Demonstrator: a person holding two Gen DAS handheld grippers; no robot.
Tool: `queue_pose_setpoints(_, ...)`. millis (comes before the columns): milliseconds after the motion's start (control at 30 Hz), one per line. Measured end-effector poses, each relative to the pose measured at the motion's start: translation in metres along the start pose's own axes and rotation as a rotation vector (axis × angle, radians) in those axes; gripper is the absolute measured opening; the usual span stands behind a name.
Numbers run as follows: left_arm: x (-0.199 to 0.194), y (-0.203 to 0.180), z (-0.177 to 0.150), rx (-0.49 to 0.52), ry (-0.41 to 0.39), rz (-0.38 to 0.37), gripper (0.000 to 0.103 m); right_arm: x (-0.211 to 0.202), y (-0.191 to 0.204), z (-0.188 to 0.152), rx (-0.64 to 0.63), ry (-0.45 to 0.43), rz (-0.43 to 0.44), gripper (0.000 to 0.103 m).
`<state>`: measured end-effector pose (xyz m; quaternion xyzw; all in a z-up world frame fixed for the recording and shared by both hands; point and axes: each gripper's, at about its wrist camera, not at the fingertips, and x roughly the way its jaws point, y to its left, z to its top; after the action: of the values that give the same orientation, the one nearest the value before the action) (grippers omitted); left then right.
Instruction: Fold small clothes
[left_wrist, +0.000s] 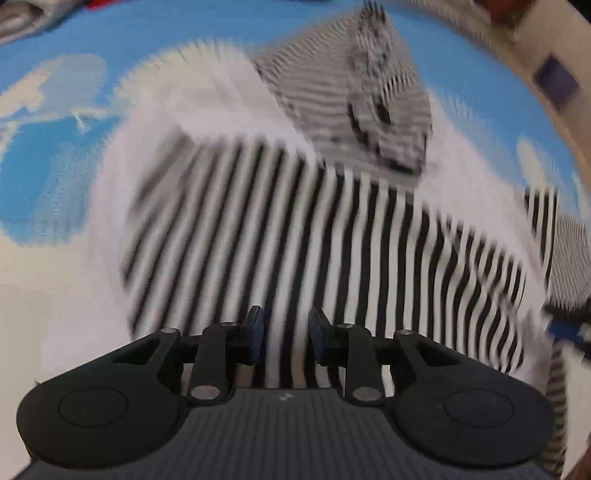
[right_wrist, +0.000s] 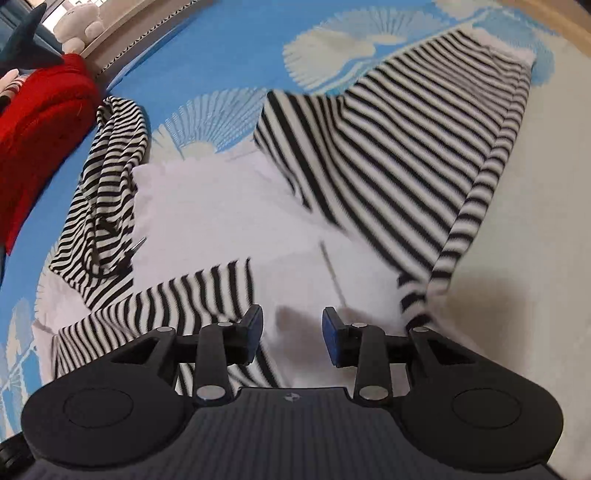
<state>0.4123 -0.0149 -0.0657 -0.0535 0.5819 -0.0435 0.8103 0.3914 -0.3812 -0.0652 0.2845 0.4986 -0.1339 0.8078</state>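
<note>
A black-and-white striped garment with white panels (right_wrist: 388, 147) lies spread on a blue mat with white shell prints (right_wrist: 229, 48). Its hood (right_wrist: 107, 177) lies bunched at the left, a striped sleeve (right_wrist: 192, 295) runs to the lower left. My right gripper (right_wrist: 291, 334) is open just above the white fabric, holding nothing. In the blurred left wrist view the striped body (left_wrist: 295, 240) fills the middle. My left gripper (left_wrist: 286, 330) is open, with striped cloth between its blue pads (left_wrist: 256, 332); contact is unclear.
A red cloth heap (right_wrist: 40, 122) lies at the mat's left edge, with plush toys (right_wrist: 77, 26) behind it. A beige floor (right_wrist: 535, 258) borders the mat on the right. A grey striped folded piece (left_wrist: 369, 107) lies beyond the garment in the left wrist view.
</note>
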Motion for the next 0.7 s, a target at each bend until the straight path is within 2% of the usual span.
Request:
queue_pose_setpoints(100, -0.002, -0.011, -0.002, 0.069, -0.019, 0.04, 0.033, -0.006, -0.019, 0.01, 0.037, -0.031, -0.018, 0.037)
queue_pose_setpoints(200, -0.009, -0.015, -0.001, 0.068, -0.026, 0.02, 0.035, -0.012, -0.048, 0.037, 0.091, -0.119, -0.02, 0.037)
queue_pose_setpoints(300, -0.014, -0.019, 0.001, 0.077, -0.027, -0.002, 0.035, -0.023, -0.097, 0.063, 0.159, -0.216, -0.033, 0.037)
queue_pose_setpoints(400, -0.022, -0.022, 0.0, 0.098, -0.037, -0.014, 0.035, -0.028, -0.151, 0.084, 0.248, -0.298, -0.083, 0.037)
queue_pose_setpoints(500, -0.025, -0.019, 0.001, 0.093, -0.042, -0.02, 0.035, -0.022, -0.196, 0.097, 0.351, -0.336, -0.146, 0.039)
queue_pose_setpoints(600, -0.023, -0.014, 0.002, 0.086, -0.035, -0.007, 0.035, -0.008, -0.227, 0.102, 0.475, -0.326, -0.087, 0.039)
queue_pose_setpoints(700, -0.021, -0.009, 0.004, 0.075, -0.027, 0.004, 0.035, 0.003, -0.24, 0.105, 0.507, -0.357, -0.029, 0.039)
